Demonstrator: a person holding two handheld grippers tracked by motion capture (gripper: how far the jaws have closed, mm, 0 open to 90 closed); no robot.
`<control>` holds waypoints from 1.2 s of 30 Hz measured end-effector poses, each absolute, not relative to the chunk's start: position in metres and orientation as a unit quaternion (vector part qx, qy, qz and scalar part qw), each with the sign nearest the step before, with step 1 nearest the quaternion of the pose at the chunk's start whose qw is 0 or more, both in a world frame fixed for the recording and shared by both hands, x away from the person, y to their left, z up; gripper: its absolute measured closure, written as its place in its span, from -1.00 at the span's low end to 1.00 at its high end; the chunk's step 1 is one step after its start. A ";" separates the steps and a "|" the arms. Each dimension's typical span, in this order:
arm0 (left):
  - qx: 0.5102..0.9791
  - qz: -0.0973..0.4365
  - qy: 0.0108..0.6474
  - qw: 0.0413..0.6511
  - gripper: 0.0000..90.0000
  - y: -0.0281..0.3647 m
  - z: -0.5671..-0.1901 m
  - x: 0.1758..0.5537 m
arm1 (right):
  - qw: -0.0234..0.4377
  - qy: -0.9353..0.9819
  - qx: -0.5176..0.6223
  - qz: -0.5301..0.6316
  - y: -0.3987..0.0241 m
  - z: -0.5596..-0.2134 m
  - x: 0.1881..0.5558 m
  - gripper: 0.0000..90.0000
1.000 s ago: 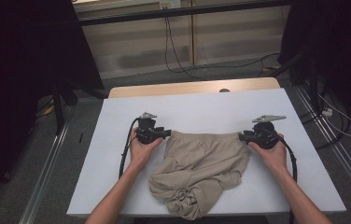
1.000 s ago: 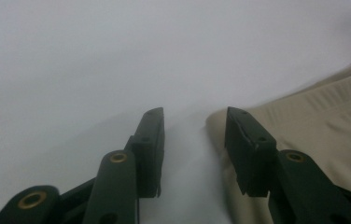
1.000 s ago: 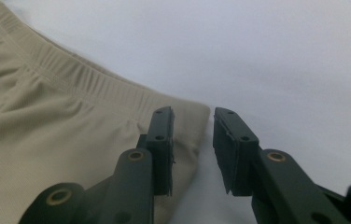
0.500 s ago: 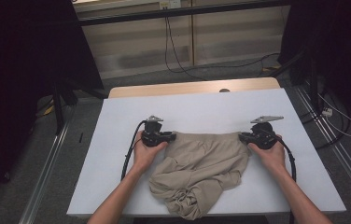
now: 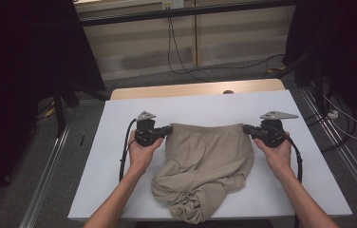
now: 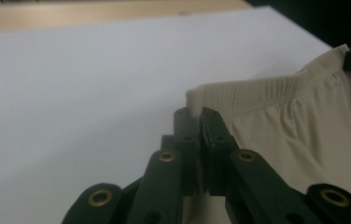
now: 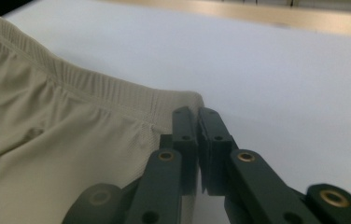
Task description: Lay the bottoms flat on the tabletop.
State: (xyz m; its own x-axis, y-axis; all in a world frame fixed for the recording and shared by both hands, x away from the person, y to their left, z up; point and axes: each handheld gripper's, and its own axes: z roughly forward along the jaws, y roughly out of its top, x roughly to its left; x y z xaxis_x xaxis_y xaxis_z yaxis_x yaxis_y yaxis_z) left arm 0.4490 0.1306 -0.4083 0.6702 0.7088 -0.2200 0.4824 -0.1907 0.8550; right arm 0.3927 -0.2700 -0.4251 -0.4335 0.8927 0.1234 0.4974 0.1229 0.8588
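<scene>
On the white table (image 5: 119,190), the beige shorts (image 5: 205,161) lie with the waistband stretched side to side at the far edge and the bunched legs pointing toward the person. The left gripper (image 5: 167,130) and right gripper (image 5: 247,128), whose jaws have just been closing, pinch opposite waistband corners, the cloth spanning between them.

beige shorts (image 5: 205,161) at lower centre of the high view, ribbed elastic waistband (image 6: 267,88) stretched level and lifted, legs bunched in a crumpled heap toward the bottom edge.
</scene>
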 end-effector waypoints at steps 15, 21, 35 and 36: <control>0.719 0.185 0.358 0.567 0.93 0.159 -0.326 0.450 | 0.262 0.687 0.423 0.530 -0.256 -0.342 0.407 0.91; 0.702 0.212 0.341 0.588 0.93 0.168 -0.287 0.448 | 0.287 0.680 0.398 0.545 -0.249 -0.296 0.413 0.91; 0.700 0.201 0.351 0.588 0.93 0.161 -0.280 0.473 | 0.316 0.680 0.391 0.534 -0.248 -0.267 0.429 0.91; 0.701 0.197 0.356 0.586 0.92 0.159 -0.285 0.478 | 0.312 0.679 0.397 0.532 -0.249 -0.273 0.434 0.91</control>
